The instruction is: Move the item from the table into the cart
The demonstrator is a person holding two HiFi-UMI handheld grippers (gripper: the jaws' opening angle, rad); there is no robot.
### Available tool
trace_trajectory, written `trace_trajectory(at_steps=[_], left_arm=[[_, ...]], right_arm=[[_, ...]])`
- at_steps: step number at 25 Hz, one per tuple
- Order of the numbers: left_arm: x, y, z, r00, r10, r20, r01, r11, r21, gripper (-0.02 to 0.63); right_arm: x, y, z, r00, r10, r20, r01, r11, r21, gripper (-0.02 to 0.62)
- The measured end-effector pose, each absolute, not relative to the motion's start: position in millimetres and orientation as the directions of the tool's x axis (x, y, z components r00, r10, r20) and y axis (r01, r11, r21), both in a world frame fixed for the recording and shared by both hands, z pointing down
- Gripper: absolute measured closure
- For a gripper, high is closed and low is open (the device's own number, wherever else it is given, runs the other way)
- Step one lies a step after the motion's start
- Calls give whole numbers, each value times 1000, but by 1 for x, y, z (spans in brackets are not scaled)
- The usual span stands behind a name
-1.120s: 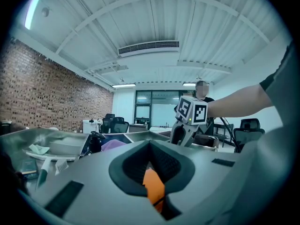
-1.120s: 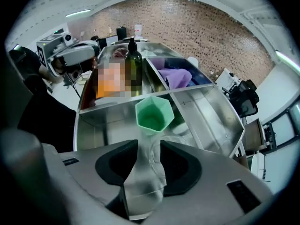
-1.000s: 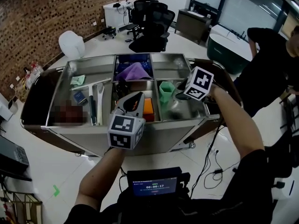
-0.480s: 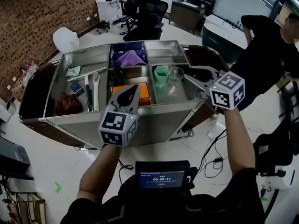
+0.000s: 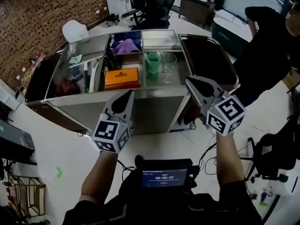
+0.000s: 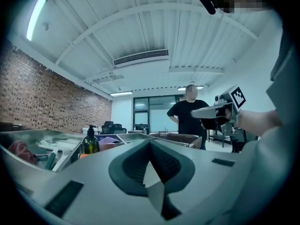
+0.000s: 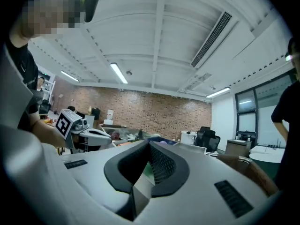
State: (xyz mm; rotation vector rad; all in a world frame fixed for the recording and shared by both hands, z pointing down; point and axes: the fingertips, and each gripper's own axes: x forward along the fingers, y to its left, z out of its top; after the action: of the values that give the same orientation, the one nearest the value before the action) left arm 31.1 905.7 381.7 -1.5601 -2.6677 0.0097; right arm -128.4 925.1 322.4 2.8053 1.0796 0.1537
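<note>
Right gripper (image 5: pixel 189 80) hangs level just short of the cart (image 5: pixel 154 111). Its jaws have just been closing and now press together with nothing between them. Left gripper (image 5: pixel 128 94), on its left, is likewise clenched on nothing. Ahead of the right gripper and a little to its left, in the cart's near right bin, a clear glass (image 5: pixel 168 62) stands upright just beside a green cup (image 5: pixel 153 63), apart from both grippers. That glass reads as the item, so the drop looks done, and the step in hand is likely the move away to fetch whatever is next. No table shows in any view, so it probably lies behind or to the side of the grippers. To do this well, draw both grippers clear of the cart rim before swinging round, so neither tip clips the steel edge or jars the glass. Mind the person (image 5: pixel 262 46) standing off to the right gripper's right. Spread the jaws early, on the way, not at the item, and keep the gripper level on approach so the pads meet the next item squarely.
</note>
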Motion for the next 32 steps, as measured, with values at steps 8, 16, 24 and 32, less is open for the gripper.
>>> trace_trajectory(at_steps=[8,16,24,32], left_arm=[[38,842,388,-463,885,49,886,464,-16,606],[87,809,391,-457,888,55,888,459,-34,606],[102,802,400,-436,899,43,900,435,33,606],[83,802,404,-472,880,54,882,472,18,606]], right_arm=[[-152,876,327,687,723,-65,726,-687,31,588],[-139,840,350,588,802,-104,803,-595,-43,588],[-135,819,368,558,821,-119,819,-568,-83,588],[-141,819,368,557,824,-105,824,-564,-52,588]])
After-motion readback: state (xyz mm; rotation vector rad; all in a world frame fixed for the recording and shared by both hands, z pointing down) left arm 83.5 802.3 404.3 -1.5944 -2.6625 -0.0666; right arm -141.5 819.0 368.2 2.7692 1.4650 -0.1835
